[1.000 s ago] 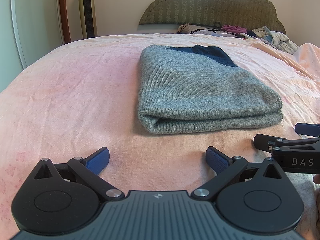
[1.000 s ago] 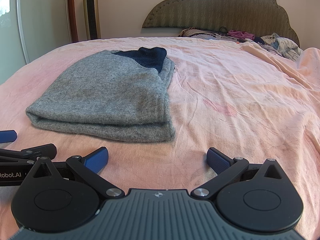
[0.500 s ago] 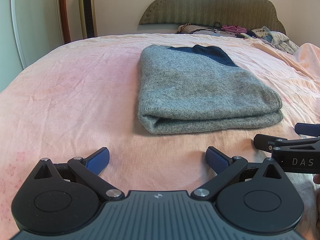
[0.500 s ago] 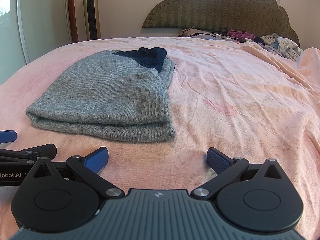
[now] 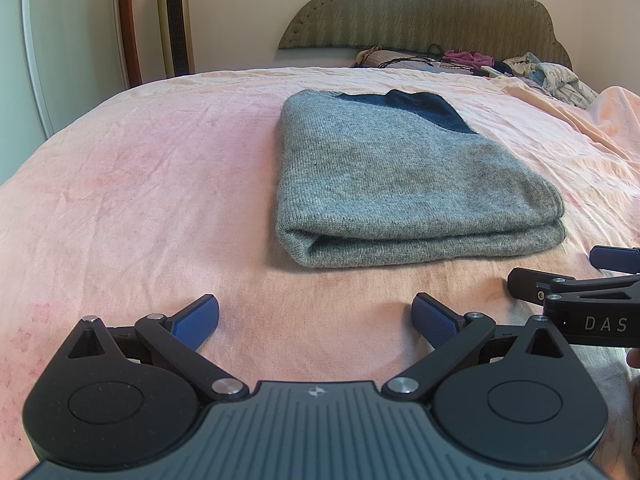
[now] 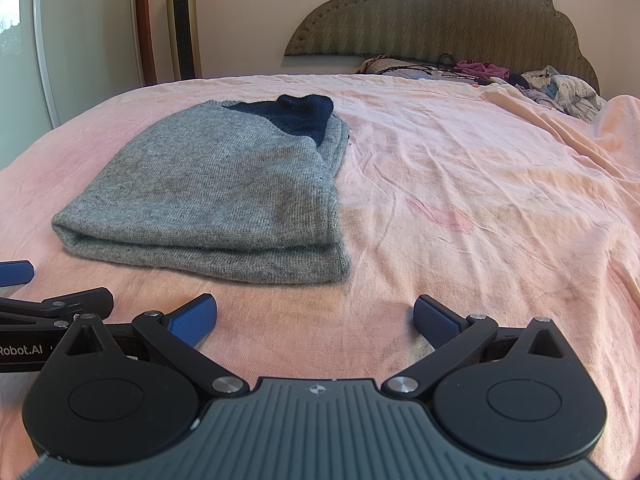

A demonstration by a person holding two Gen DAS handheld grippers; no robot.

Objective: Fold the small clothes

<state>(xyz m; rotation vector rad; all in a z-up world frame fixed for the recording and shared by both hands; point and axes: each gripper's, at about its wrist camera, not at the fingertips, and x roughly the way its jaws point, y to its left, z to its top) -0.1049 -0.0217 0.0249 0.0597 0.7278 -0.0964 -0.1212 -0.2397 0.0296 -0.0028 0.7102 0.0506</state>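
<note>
One wide bed (image 5: 140,184) fills both views, covered by a pink sheet (image 6: 480,208) that is wrinkled and faintly stained in places. Behind it stands an olive padded headboard (image 5: 432,8) with a scalloped top, set against a pale wall. To the left of the headboard a tall gold tower fan (image 6: 183,20) stands upright near a white door panel with flower decals (image 6: 24,40). At the far right of the bed, just below the headboard, lies a loose pile of clothes (image 5: 548,76) in pink, white and blue, with a dark cord beside it.

Near the middle of the bed lies the folded grey sweater (image 5: 392,184), doubled over so that its thick fold edge faces the cameras; a dark navy part (image 6: 296,114) shows at its far end. It rests flat on the sheet, touched by neither tool.

Left tongs (image 5: 316,318) hover low over the sheet just short of the sweater's near edge, the blue pads (image 5: 198,320) spread wide with nothing between them. Right tongs (image 6: 316,318) sit alongside, to the right of the sweater's near corner, equally wide and empty. Each tool shows at the edge of the other's view: the right one's black arm, lettered "DAS", in the left wrist view, and the left one's, lettered "Robot.AI", in the right wrist view. A sliver of a hand (image 5: 634,360) shows at the right edge of the left view.
</note>
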